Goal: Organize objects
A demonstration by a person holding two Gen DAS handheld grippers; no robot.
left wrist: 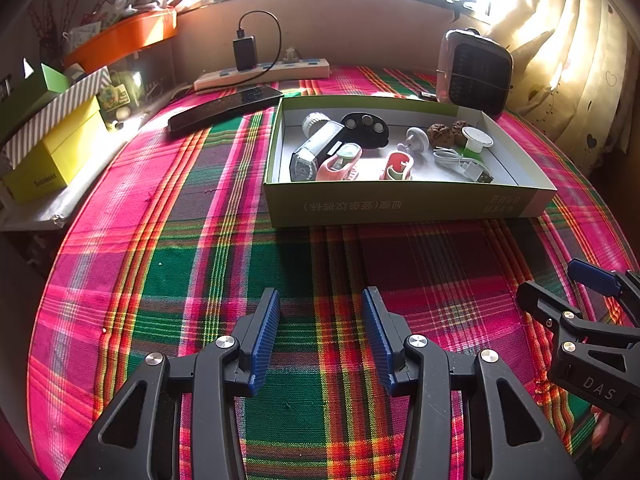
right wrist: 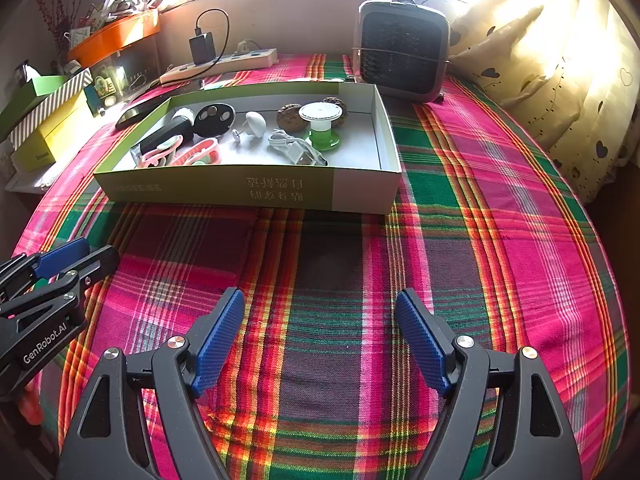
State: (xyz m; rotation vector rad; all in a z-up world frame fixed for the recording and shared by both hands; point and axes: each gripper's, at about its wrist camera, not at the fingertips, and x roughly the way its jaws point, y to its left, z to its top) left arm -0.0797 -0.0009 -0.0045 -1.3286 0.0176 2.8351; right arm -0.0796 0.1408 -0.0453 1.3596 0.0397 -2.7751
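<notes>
"GenRobot.AI" on left gripper point(right wrist: 64, 264), "DAS" on right gripper point(left wrist: 576, 292) — upside-down Chinese print on box point(left wrist: 400, 204)

We see bare plaid cloth point(right wrist: 340, 280) along the desk's near edge; the open box point(right wrist: 248, 190) bars mid-desk, a heater point(right wrist: 402, 50) the far right corner, stacked boxes point(left wrist: 52, 148) the left edge.

Both wrist cams are sitting low over the plaid tablecloth point(left wrist: 240, 240), tilting down and facing the far window wall. Left cam is looking from near-left, so the open box point(left wrist: 400, 204) is lying centre-right, fairly close. Right cam is looking from near-right, box point(right wrist: 240, 192) left of centre. Both are sharing box, power strip point(right wrist: 224, 62), heater point(right wrist: 400, 52); each is catching the other gripper at its edge.
</notes>
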